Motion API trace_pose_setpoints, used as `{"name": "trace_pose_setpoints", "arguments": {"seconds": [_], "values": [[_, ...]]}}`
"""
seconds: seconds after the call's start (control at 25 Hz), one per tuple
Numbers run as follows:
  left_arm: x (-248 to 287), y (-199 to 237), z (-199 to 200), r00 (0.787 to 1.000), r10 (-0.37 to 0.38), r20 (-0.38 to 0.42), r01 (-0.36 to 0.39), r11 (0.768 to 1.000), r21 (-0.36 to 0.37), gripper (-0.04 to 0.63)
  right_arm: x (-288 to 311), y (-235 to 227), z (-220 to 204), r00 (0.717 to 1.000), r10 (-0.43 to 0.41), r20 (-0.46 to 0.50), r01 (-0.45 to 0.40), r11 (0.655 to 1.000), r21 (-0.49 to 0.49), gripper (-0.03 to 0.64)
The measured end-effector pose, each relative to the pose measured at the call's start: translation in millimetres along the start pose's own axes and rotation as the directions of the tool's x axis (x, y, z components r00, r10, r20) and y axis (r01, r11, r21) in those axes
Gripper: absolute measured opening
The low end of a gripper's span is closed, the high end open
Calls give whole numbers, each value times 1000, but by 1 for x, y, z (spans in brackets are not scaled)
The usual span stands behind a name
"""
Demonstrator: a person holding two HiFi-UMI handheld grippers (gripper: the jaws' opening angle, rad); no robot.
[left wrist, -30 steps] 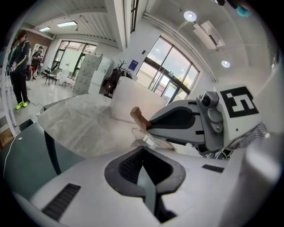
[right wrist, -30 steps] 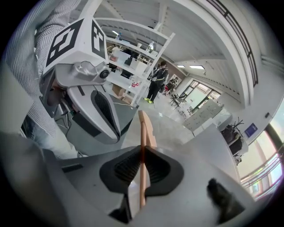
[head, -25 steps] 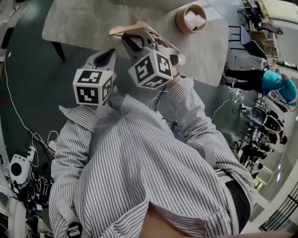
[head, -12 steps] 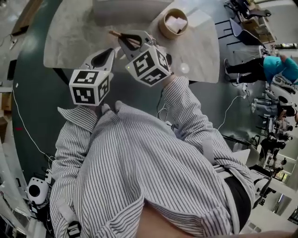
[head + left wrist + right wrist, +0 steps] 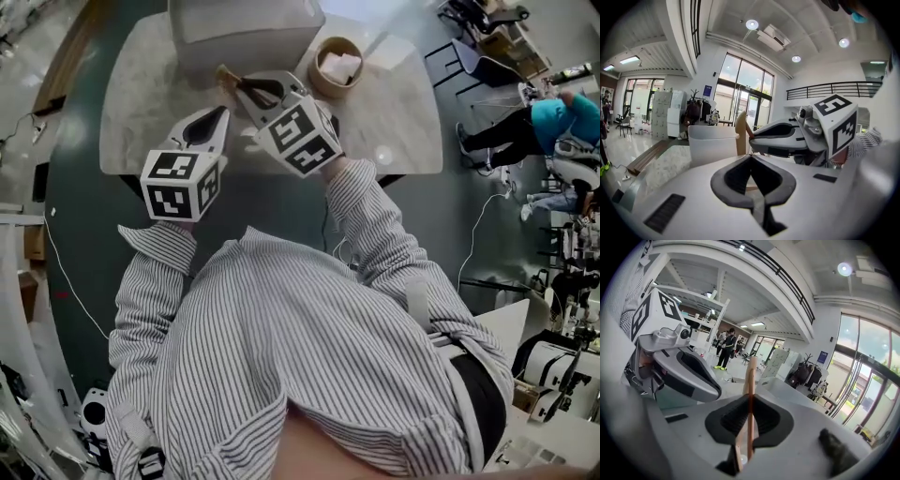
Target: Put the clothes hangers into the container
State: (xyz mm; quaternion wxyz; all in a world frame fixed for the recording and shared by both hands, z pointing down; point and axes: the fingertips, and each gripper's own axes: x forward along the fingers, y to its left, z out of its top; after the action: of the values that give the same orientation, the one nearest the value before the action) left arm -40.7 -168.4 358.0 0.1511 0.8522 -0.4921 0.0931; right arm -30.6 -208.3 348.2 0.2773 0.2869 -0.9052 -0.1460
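My right gripper is shut on a wooden clothes hanger, held just in front of the white container at the table's far side. In the right gripper view the hanger stands upright, clamped between the jaws of the right gripper, with the container behind it. My left gripper hovers over the table to the left of the right one, shut with nothing in it. From the left gripper I see the hanger and the container ahead.
A round wooden bowl with white contents sits on the pale stone table right of the container. The person's striped shirt fills the lower head view. People and office furniture stand off to the right, and cables lie on the floor.
Both grippers have moved forward over the table toward the white container, the right one carrying the hanger. The container has come into view at the top.
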Motion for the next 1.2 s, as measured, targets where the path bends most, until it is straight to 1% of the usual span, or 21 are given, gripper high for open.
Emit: {"name": "trace_pose_setpoints", "arguments": {"seconds": [0.24, 0.4, 0.56, 0.68, 0.84, 1.0, 1.08, 1.2], "values": [[4, -2, 17, 1000, -14, 24, 14, 1000, 28, 9, -12, -27, 15, 996, -45, 73, 37, 994, 105, 34], [6, -7, 30, 998, -31, 48, 30, 999, 41, 9, -25, -52, 17, 990, -116, 84, 100, 980, 171, 34], [4, -8, 43, 996, -43, 73, 38, 997, 66, 9, -37, -64, 23, 980, -161, 117, 130, 962, 241, 34], [4, -11, 52, 995, -57, 84, 49, 994, 95, 9, -43, -66, 30, 973, -185, 141, 141, 952, 272, 34], [2, -16, 63, 993, -74, 94, 62, 990, 126, 9, -53, -63, 41, 967, -193, 169, 142, 950, 277, 34], [-3, -23, 72, 990, -88, 111, 72, 988, 140, 11, -68, -65, 48, 955, -219, 199, 151, 939, 310, 34], [-5, -22, 71, 990, -97, 106, 81, 986, 146, 10, -73, -62, 51, 945, -248, 213, 167, 926, 338, 34], [-6, -15, 61, 991, -109, 75, 96, 983, 156, 10, -72, -53, 51, 932, -289, 220, 195, 909, 368, 34]]}}
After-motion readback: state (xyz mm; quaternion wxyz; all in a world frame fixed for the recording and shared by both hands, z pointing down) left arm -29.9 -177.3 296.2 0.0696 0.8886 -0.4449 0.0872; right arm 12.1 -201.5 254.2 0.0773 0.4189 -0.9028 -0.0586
